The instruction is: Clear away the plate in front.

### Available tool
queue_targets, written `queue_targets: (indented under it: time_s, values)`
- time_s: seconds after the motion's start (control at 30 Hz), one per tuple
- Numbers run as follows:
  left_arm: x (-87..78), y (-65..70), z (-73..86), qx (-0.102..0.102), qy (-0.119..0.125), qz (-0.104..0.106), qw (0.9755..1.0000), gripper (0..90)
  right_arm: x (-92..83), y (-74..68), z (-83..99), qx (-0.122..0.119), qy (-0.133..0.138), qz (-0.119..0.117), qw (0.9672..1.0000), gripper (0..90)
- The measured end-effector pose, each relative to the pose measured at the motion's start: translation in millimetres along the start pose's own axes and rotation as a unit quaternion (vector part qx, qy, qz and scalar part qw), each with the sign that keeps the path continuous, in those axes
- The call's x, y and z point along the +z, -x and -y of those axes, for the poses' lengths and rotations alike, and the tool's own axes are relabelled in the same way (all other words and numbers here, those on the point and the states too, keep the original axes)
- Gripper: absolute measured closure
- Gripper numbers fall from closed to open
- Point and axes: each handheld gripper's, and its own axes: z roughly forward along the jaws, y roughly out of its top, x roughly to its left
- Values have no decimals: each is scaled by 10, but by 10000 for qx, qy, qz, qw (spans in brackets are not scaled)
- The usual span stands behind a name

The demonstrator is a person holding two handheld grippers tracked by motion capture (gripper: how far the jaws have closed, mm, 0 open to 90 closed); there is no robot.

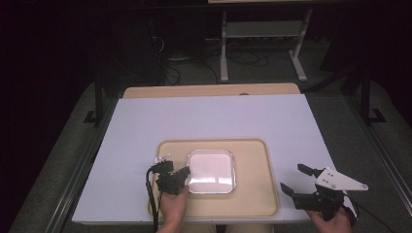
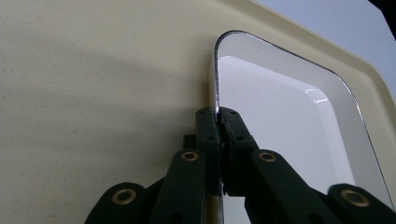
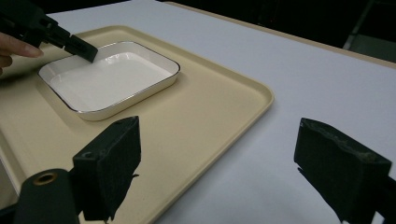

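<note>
A white square dish [image 1: 211, 170] with a thin dark rim sits in the middle of a beige tray [image 1: 252, 194]. My left gripper [image 1: 184, 172] is shut on the dish's left rim; in the left gripper view the jaws pinch that edge [image 2: 218, 114], one inside the dish [image 2: 280, 121] and one outside over the tray [image 2: 93, 93]. My right gripper [image 1: 291, 177] hovers open and holds nothing, to the right of the tray near the table's front edge. In the right gripper view its jaws [image 3: 222, 135] frame the tray's corner [image 3: 201, 107], with the dish [image 3: 107, 77] and the left gripper [image 3: 86, 51] beyond.
The tray lies on a white tabletop [image 1: 218, 121] with a wooden strip [image 1: 209, 90] along the far edge. Beyond it are a dark floor, cables and a white stand [image 1: 262, 29]. The person's hand [image 3: 14, 46] holds the left gripper.
</note>
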Motion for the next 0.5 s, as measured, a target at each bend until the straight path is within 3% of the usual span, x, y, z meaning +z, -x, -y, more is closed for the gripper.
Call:
queue_targets:
  time_s: [0.23,0.5]
  values:
    - [-12,-29,-17,-5,-3,103,9999,860,5,2,-1,16,-9,10,10000,137]
    - [-150,-49,-77,483,178,239,9984,747,12,2,-6,12,-3,12,10000,136]
